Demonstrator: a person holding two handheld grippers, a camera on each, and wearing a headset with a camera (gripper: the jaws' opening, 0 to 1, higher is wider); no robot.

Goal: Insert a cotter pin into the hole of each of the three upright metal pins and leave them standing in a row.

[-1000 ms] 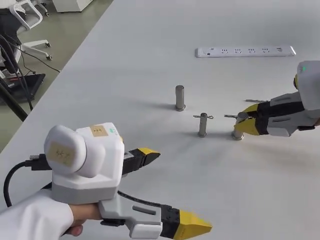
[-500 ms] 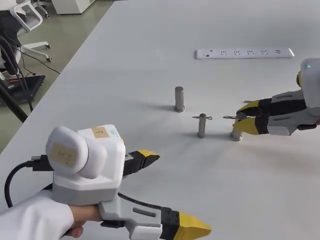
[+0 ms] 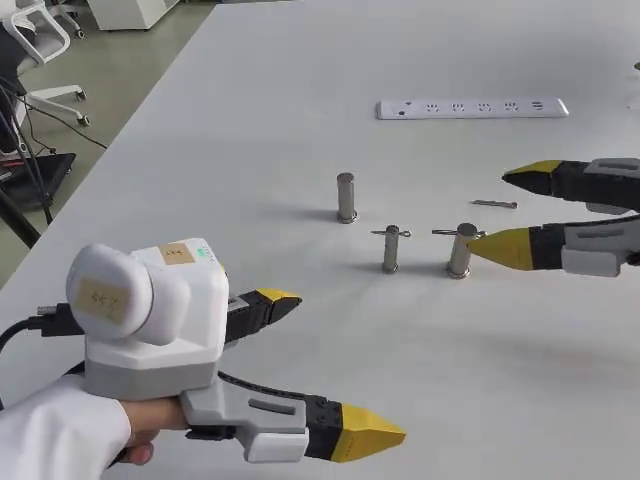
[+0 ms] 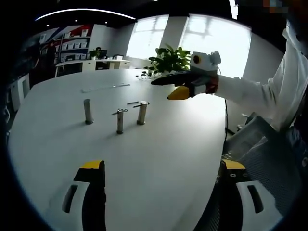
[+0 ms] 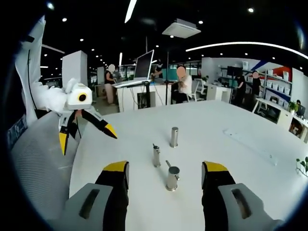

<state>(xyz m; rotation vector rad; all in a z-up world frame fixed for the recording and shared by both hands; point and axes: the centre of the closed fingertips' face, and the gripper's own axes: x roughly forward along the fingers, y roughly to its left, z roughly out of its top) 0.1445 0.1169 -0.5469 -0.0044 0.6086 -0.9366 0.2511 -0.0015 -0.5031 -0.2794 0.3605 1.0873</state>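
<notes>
Three upright metal pins stand in a row on the white table. The left pin (image 3: 346, 197) (image 4: 87, 111) (image 5: 174, 136) has no cotter pin. The middle pin (image 3: 391, 248) (image 4: 120, 121) (image 5: 156, 155) carries one through its top. The right pin (image 3: 460, 250) (image 4: 142, 112) (image 5: 172, 178) has a cotter pin (image 3: 445, 232) sticking out to its left. A loose cotter pin (image 3: 495, 204) (image 4: 133, 102) lies behind it. My right gripper (image 3: 492, 213) (image 4: 185, 86) (image 5: 166, 167) is open, just right of the right pin. My left gripper (image 3: 348, 366) (image 4: 161, 166) (image 5: 82, 120) hangs open and empty near the front.
A white power strip (image 3: 472, 107) (image 4: 106, 87) (image 5: 250, 144) lies at the back of the table (image 3: 250, 120). The table's left edge runs diagonally, with an office chair (image 3: 40, 40) and cables on the floor beyond it.
My right gripper has opened, let go of the cotter pin in the right pin and drawn back to the right. The left gripper has hardly moved; the head camera shifted slightly.
</notes>
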